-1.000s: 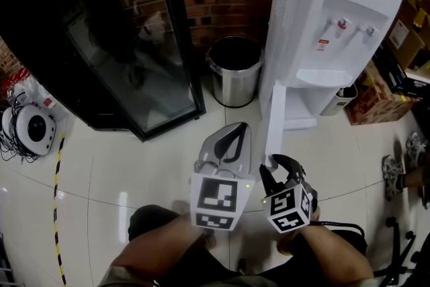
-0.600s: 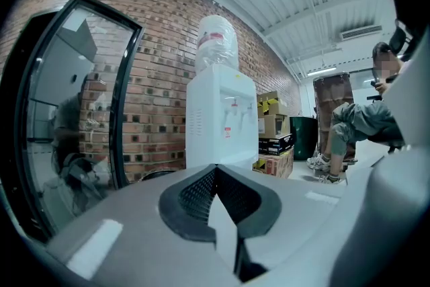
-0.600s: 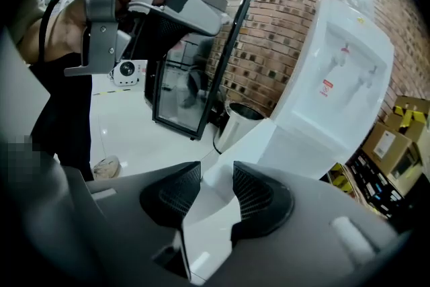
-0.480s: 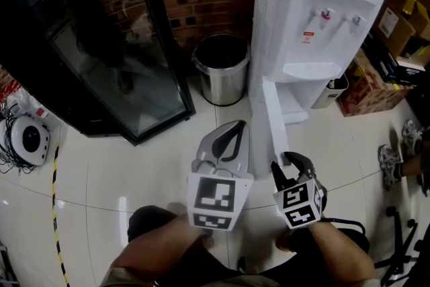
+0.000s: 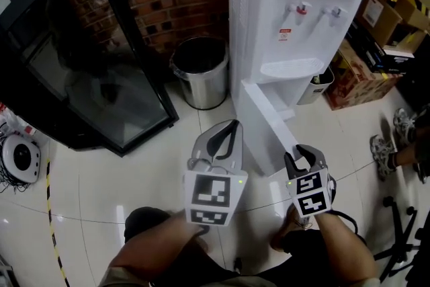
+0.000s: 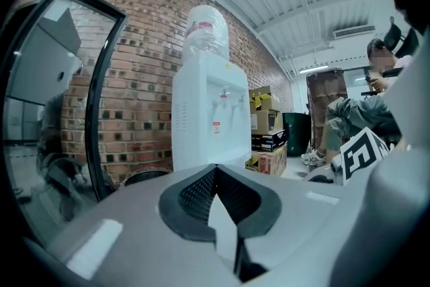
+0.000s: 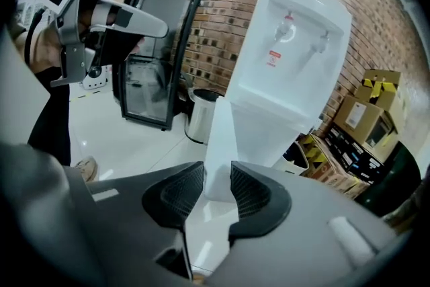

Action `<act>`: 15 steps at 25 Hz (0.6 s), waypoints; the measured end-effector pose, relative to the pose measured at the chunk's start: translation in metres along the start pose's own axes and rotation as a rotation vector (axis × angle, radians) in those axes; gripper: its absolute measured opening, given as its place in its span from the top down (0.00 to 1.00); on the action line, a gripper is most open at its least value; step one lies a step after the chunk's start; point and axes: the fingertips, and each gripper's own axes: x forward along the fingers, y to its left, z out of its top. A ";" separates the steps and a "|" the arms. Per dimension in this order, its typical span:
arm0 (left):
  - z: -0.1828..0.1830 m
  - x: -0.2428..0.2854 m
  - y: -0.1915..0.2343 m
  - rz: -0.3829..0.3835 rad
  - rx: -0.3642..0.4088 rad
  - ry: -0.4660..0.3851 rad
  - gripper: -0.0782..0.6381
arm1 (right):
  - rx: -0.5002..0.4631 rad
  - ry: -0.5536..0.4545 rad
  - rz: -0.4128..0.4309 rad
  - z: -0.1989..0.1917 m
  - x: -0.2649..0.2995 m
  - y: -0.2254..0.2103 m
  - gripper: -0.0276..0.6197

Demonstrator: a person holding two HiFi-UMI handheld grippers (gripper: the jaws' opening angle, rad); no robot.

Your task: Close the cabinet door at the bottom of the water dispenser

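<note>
The white water dispenser (image 5: 295,3) stands against the brick wall, and its bottom cabinet door (image 5: 269,124) is swung out toward me. My right gripper (image 5: 304,154) is at the door's free end. In the right gripper view the door's edge (image 7: 218,144) stands upright in the gap of the right gripper (image 7: 216,178). Its jaws have just been closing, and I see no pad pressing on the door. My left gripper (image 5: 232,126) hovers left of the door with its tips together and nothing in it. The left gripper (image 6: 215,168) points at the dispenser (image 6: 208,117).
A steel bin (image 5: 199,70) stands left of the dispenser, and a black glass-door cabinet (image 5: 87,77) is further left. Cardboard boxes (image 5: 376,17) and a small white bin (image 5: 316,84) are on the right. A person's shoes (image 5: 396,138) and a chair base (image 5: 403,238) lie at the far right.
My right gripper has moved right, round to the door's free end, and its jaws are narrower. The whole view has shifted right. The left gripper has kept its place in the view.
</note>
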 end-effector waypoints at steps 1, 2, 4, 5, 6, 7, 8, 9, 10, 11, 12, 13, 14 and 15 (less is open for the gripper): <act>-0.003 0.007 -0.001 -0.008 0.004 0.006 0.89 | 0.005 0.005 -0.010 -0.002 0.002 -0.008 0.74; -0.006 0.014 -0.002 -0.016 0.010 0.012 0.89 | 0.008 0.008 -0.019 -0.003 0.004 -0.015 0.74; -0.012 0.029 -0.004 -0.032 0.011 0.027 0.89 | 0.015 0.012 -0.033 -0.005 0.007 -0.027 0.73; -0.014 0.036 -0.005 -0.041 0.005 0.033 0.89 | 0.019 0.014 -0.038 -0.006 0.009 -0.032 0.73; -0.016 0.043 -0.006 -0.049 -0.002 0.038 0.89 | 0.023 0.015 -0.041 -0.007 0.012 -0.038 0.72; -0.017 0.050 -0.008 -0.058 -0.007 0.039 0.89 | 0.026 0.016 -0.046 -0.008 0.014 -0.043 0.72; -0.017 0.056 -0.010 -0.066 -0.010 0.038 0.89 | 0.028 0.018 -0.051 -0.009 0.016 -0.050 0.72; -0.016 0.062 -0.013 -0.075 -0.011 0.037 0.89 | 0.030 0.021 -0.059 -0.010 0.018 -0.056 0.72; -0.016 0.068 -0.015 -0.083 -0.009 0.037 0.89 | 0.033 0.026 -0.069 -0.010 0.021 -0.064 0.71; -0.017 0.073 -0.017 -0.091 -0.006 0.037 0.89 | 0.037 0.031 -0.079 -0.012 0.024 -0.072 0.71; -0.017 0.078 -0.019 -0.097 -0.002 0.039 0.89 | 0.040 0.036 -0.090 -0.013 0.027 -0.080 0.71; -0.018 0.083 -0.020 -0.100 0.003 0.044 0.89 | 0.043 0.042 -0.102 -0.013 0.031 -0.088 0.71; -0.019 0.087 -0.019 -0.102 0.008 0.048 0.89 | 0.047 0.047 -0.114 -0.014 0.035 -0.097 0.71; -0.020 0.091 -0.019 -0.102 0.013 0.051 0.89 | 0.051 0.051 -0.128 -0.014 0.040 -0.106 0.71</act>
